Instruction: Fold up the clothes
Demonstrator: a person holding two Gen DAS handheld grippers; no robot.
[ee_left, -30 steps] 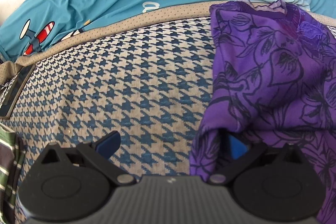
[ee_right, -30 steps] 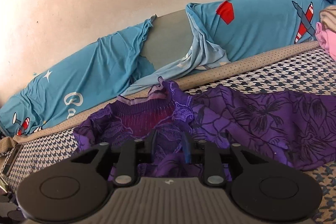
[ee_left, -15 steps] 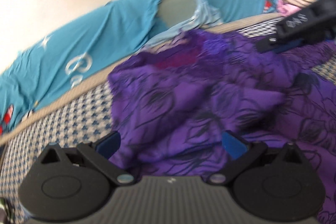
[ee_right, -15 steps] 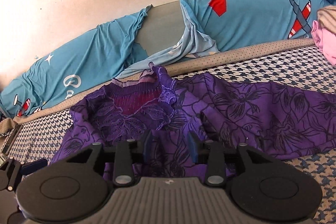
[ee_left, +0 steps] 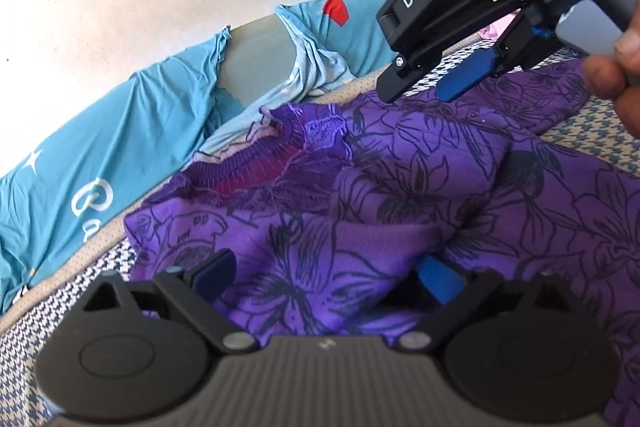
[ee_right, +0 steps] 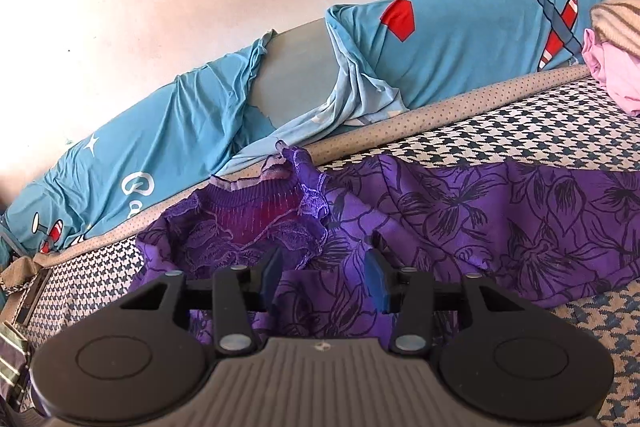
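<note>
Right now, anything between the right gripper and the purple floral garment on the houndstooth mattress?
Nothing visible. The right gripper sits directly over the purple floral garment with its jaws apart, having just been opening, and only that fabric shows between them. The left gripper is over the garment's other side, clear of it.

The bed wears a houndstooth cover in dark blue and cream, edged at the far side by a tan dotted band. A purple garment with a dark flower print lies spread and rumpled across it, neckline toward the far edge. Pale pink cloth sits at the right end under a striped piece. Along the back, blue cushions printed with planes stand against the wall.
</note>
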